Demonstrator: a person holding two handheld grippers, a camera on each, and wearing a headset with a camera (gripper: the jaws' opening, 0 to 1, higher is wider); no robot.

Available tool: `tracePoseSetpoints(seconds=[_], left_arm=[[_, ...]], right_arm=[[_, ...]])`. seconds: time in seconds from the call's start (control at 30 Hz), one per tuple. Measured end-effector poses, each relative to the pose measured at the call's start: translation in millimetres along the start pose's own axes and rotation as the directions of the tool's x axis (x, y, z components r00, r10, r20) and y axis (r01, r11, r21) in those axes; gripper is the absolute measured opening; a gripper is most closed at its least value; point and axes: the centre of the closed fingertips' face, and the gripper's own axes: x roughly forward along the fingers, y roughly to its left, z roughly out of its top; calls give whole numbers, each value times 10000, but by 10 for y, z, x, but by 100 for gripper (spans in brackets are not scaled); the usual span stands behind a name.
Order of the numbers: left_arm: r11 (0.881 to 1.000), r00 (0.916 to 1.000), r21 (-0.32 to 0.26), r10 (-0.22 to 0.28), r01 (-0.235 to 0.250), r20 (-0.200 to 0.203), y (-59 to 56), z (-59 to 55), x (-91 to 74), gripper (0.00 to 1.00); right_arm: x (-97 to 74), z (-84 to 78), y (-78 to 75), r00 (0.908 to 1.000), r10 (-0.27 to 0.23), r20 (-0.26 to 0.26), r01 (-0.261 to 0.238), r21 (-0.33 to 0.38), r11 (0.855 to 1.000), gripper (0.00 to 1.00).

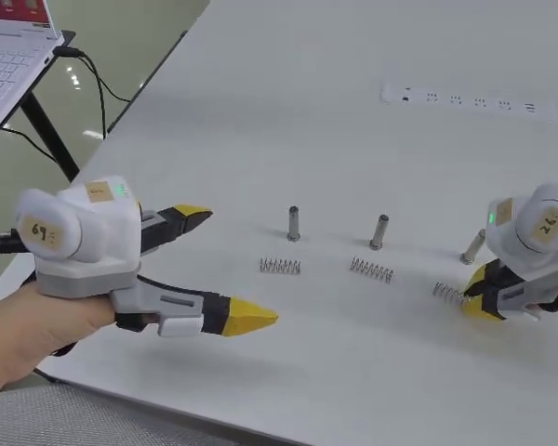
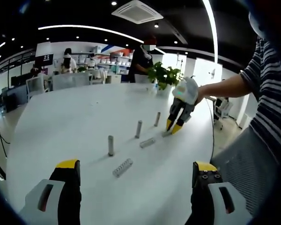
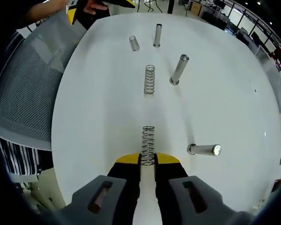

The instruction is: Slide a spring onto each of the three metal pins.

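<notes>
Head view: three pins are being shown standing in a row on the white worktop (image 1: 353,139): left pin (image 1: 294,223), middle pin (image 1: 379,231) and right pin (image 1: 473,246). A spring is lying flat just in front of each: left spring (image 1: 279,267), middle spring (image 1: 370,270) and right spring (image 1: 448,293). All three are lying off the pins. The right spring's near end is being pinched by the right tongs (image 1: 472,295), whose jaws are being held almost together around it, while the rest of it is lying on the worktop. The left tongs (image 1: 237,268) are being held spread wide, with nothing between them, well apart from the pins. A laptop (image 1: 9,56) is being seen beyond the worktop's left edge and a power strip (image 1: 465,100) near its far side.
</notes>
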Motion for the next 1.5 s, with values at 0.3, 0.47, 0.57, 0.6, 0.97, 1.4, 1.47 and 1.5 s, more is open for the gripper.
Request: tracePoseSetpoints(seconds=[0.3, 0.47, 0.57, 0.6, 0.97, 1.4, 1.47, 1.5], left_arm=[[9993, 9992, 49, -379, 380, -125, -112, 4, 86, 95], [9976, 9974, 85, -688, 690, -229, -186, 7, 145, 93], [9960, 9958, 75, -888, 890, -231, -230, 13, 170, 92], [9950, 9948, 93, -988, 990, -253, -249, 11, 182, 91], [9773, 9780, 408, -2072, 2080, -230, -459, 60, 418, 83], [9355, 9378, 697, -3471, 3463, -5, -864, 165, 765, 56], [9297, 9329, 850, -3600, 3583, 55, -900, 181, 819, 54], [9279, 9317, 923, -3632, 3612, 60, -912, 187, 842, 54]], right_arm=[[-117, 25, -14, 9993, -77, 370, 73, 106, 9999, 8], [-210, 85, 21, 9977, -111, 672, 108, 46, 9999, 8], [-261, 137, 52, 9960, -159, 884, 167, -78, 9998, 8], [-275, 153, 67, 9955, -153, 931, 164, -115, 9998, 8], [-452, 481, 258, 9861, -93, 1659, 229, -801, 9965, 8], [-524, 717, 463, 9770, 58, 2132, 187, -1128, 9934, 8], [-519, 739, 469, 9753, 76, 2209, 181, -1142, 9933, 8], [-516, 749, 470, 9746, 79, 2240, 186, -1160, 9931, 8]])
